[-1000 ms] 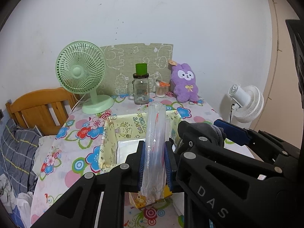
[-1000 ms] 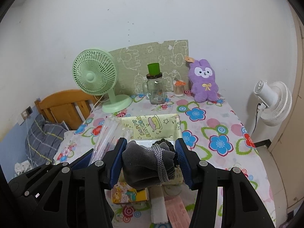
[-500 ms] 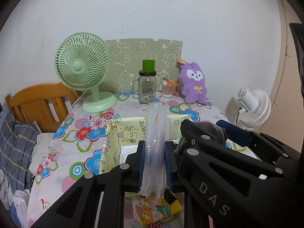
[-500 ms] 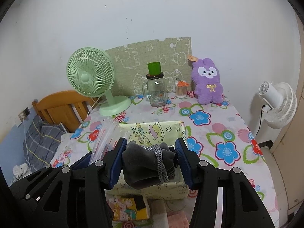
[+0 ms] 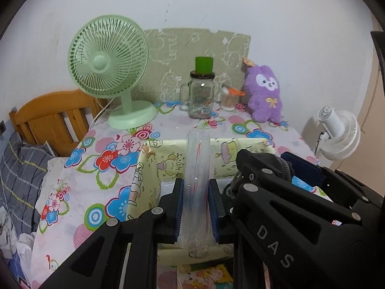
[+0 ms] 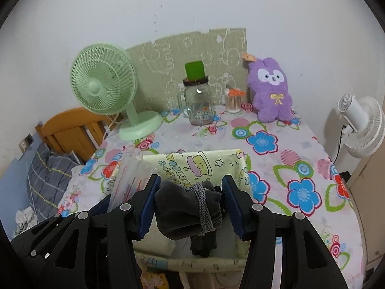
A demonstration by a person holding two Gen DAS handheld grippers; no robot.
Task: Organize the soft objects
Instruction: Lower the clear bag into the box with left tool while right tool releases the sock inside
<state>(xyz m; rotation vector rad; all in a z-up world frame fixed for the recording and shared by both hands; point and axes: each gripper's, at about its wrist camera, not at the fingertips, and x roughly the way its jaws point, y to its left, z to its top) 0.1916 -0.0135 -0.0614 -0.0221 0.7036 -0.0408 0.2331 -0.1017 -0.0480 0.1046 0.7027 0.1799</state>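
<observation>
My left gripper (image 5: 196, 202) is shut on a clear plastic bag (image 5: 197, 180) pinched flat, its top standing up over the pale yellow cartoon-print fabric box (image 5: 149, 163). My right gripper (image 6: 191, 201) is shut on a dark grey fabric bundle (image 6: 182, 204) tied with a grey cord; it hangs above the same box (image 6: 204, 162). In the right wrist view the bag (image 6: 125, 183) shows at the left beside the box. A purple plush rabbit (image 6: 272, 91) sits at the back of the table against the wall.
A green desk fan (image 6: 105, 89), a glass jar with a green cup on top (image 6: 197, 101) and a small container of cotton swabs (image 6: 233, 100) stand at the back. A white fan (image 6: 361, 127) stands right of the table. A wooden bed frame (image 5: 53, 118) with bedding lies left.
Both grippers have moved forward and lower over the table with their loads; the yellow box now lies directly beneath them. Neither grip has altered.
</observation>
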